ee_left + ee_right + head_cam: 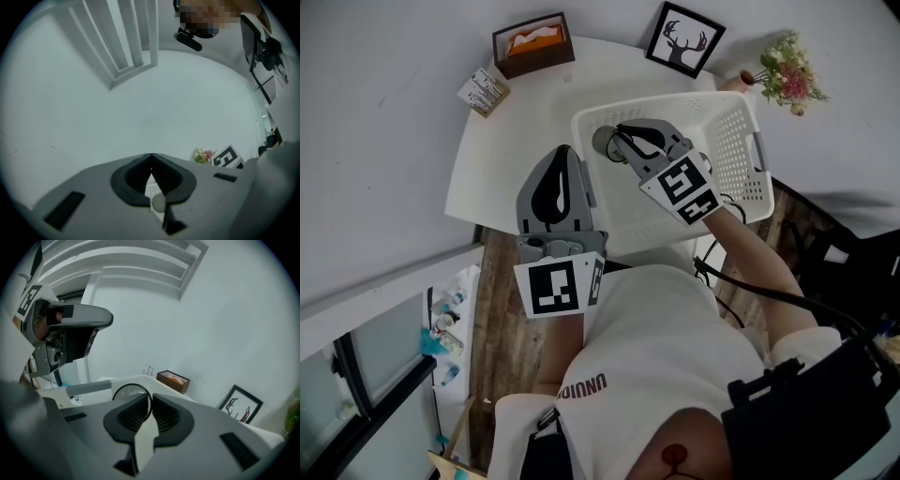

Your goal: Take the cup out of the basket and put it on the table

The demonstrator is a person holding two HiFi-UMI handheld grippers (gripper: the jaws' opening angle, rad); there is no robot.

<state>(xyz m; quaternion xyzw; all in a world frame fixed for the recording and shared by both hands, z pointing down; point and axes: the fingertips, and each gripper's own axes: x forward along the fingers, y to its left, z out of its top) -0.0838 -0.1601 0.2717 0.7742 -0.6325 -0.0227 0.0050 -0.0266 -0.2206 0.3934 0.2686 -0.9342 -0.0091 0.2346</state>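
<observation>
In the left corner of the white basket [733, 141], the right hand-held gripper [150, 403] is pinching the cup [606, 143] by its thin rim, one jaw inside the wall and one outside. The cup is looking light and stiff, with a smooth lip (probably slippery), so a steady pinch slightly below the rim seems safest. The left hand-held gripper [151, 165] is hovering over the bench [516, 141], jaws together and empty.

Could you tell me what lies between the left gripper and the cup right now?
Only the basket's side wall, as the head view shows: the left gripper is on its outer side, and the cup is inside, gripped by the right gripper.
</observation>
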